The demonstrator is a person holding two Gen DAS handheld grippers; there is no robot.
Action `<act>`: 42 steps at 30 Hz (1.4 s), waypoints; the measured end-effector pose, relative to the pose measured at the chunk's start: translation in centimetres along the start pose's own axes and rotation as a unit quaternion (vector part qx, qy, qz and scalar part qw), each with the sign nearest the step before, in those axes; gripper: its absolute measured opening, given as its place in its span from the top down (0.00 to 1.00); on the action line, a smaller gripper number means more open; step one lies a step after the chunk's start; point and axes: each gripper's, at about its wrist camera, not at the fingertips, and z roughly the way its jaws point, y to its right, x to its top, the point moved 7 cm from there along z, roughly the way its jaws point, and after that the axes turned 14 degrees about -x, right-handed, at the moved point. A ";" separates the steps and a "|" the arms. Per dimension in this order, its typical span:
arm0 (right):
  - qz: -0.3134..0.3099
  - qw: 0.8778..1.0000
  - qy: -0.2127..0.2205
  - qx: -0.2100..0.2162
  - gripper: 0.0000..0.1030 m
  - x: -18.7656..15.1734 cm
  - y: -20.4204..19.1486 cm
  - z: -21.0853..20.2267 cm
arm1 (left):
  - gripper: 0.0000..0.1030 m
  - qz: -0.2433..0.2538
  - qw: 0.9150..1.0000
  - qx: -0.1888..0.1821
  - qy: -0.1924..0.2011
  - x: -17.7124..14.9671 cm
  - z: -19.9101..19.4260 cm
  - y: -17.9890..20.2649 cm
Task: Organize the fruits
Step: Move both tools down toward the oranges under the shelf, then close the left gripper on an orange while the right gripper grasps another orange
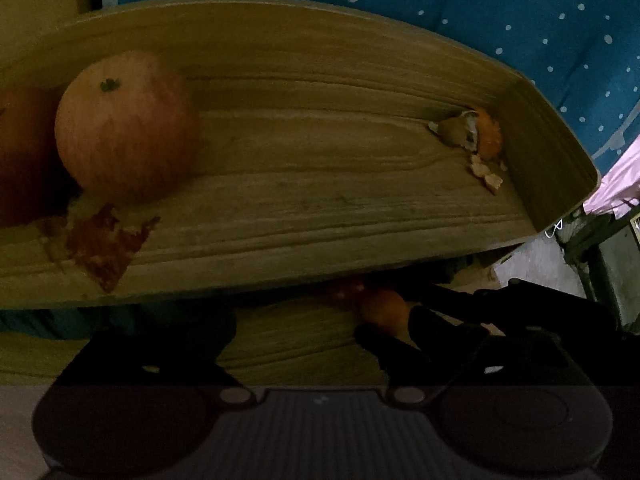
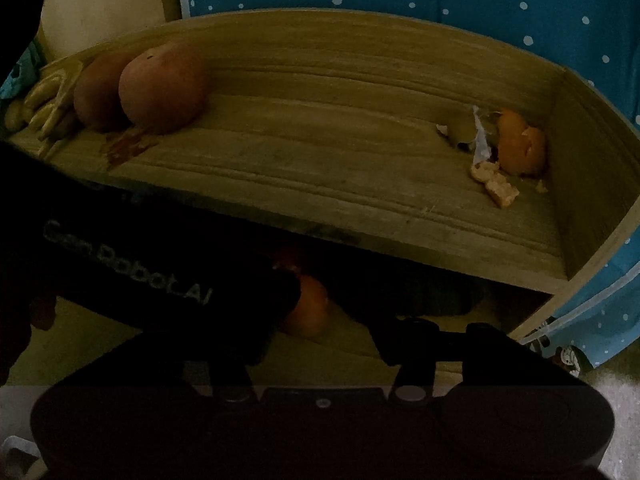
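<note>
Now both claws are closing in on the orange (image 2: 306,306) under the wooden shelf (image 2: 320,184) — right gripper (image 2: 320,344) spread wide around it, left gripper (image 1: 288,344) seemingly agape, apples (image 1: 124,128) waiting above.

My orange (image 2: 306,306) sits half hidden under the shelf (image 2: 320,184), too dark to judge my grip; second apple (image 1: 20,152) cut off left.

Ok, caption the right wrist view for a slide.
Two red apples and orange peel scraps on a wooden shelf.
</note>
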 end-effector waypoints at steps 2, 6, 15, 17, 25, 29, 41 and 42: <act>0.000 1.000 0.003 0.000 0.56 -0.1 0.1 -0.2 | 0.16 -0.004 1.000 -0.001 -0.001 0.0 0.1 -0.2; 0.003 1.000 0.004 0.002 0.59 -0.4 0.5 -0.3 | 0.28 -0.006 1.000 -0.004 0.000 0.0 0.6 0.1; 0.000 1.000 0.005 0.006 0.61 -0.6 0.8 -0.5 | 0.37 -0.023 1.000 -0.006 0.009 0.2 1.4 -0.2; -0.002 1.000 0.004 0.008 0.61 -0.6 0.8 -0.7 | 0.39 -0.028 1.000 -0.006 0.010 0.4 1.1 -0.3; -0.007 1.000 0.004 0.008 0.61 -0.2 0.6 -0.2 | 0.41 -0.046 0.999 -0.007 0.005 -0.2 0.9 -0.4; -0.004 1.000 0.007 0.002 0.70 -0.2 0.6 -0.1 | 0.41 -0.043 0.999 -0.003 0.004 0.0 1.3 -0.5; 0.019 1.000 -0.004 -0.010 0.73 -2.2 2.0 -1.8 | 0.49 -0.026 1.000 -0.007 -0.005 0.4 3.4 0.5; 0.021 1.000 -0.006 -0.012 0.72 -2.7 2.1 -2.1 | 0.50 -0.026 1.000 -0.008 -0.004 0.6 3.6 0.6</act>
